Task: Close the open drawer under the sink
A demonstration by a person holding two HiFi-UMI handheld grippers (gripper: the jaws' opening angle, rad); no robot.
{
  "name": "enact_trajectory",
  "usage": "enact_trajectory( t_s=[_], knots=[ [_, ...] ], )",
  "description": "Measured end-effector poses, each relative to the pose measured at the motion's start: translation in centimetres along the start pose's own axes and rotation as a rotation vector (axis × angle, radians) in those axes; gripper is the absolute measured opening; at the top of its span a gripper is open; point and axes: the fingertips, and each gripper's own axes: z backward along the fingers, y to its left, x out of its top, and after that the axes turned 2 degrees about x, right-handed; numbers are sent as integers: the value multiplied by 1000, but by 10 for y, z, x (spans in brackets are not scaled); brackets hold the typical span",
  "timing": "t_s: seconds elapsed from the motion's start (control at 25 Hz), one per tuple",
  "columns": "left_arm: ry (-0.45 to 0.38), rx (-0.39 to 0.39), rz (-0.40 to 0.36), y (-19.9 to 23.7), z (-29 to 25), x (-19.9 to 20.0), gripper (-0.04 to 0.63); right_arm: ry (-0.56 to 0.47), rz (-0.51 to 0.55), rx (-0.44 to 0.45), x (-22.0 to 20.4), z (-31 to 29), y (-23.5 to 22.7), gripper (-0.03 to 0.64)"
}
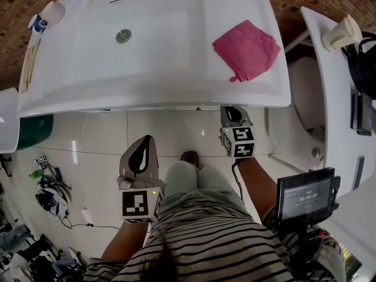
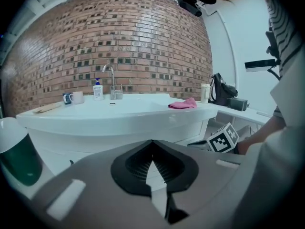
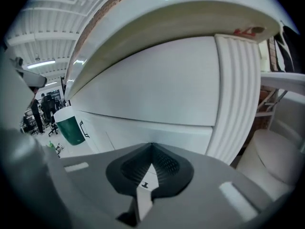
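Note:
The white sink [image 1: 88,93] fills the top of the head view, and the cabinet beneath it is hidden there by the basin. In the right gripper view a white drawer front [image 3: 157,80] shows close under the basin rim, with a seam below it and a ribbed white end piece [image 3: 238,94] at its right. My right gripper [image 1: 234,111] [image 3: 151,147] is shut and empty, its tip just below the sink's front edge and close to that panel. My left gripper [image 1: 145,141] [image 2: 152,144] is shut on nothing, lower and farther back, over the tiled floor.
A pink cloth [image 1: 247,49] lies on the sink's right side. A tap [image 2: 110,80], a soap bottle [image 2: 97,88] and a mug [image 2: 76,97] stand at the back. A green bin [image 1: 32,131] is left, a toilet [image 1: 305,98] and white shelf [image 1: 335,87] right, cables [image 1: 50,187] on the floor.

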Motion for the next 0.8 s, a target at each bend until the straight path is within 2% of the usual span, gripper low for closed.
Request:
enact_trajectory(
  t_s=[0.2, 0.32, 0.64, 0.8],
  knots=[
    [3, 3, -3, 0, 15, 4, 17, -51, -28, -7, 23, 30, 6, 2],
    [-18, -9, -10, -11, 30, 26, 17, -76, -29, 16, 49, 68, 18, 2],
    [-37, -4, -9, -56, 116, 98, 17, -92, 58, 92, 119, 211, 63, 2],
    [-57, -4, -6, -77, 160, 120, 17, -81, 38, 142, 131, 276, 85, 2]
  ],
)
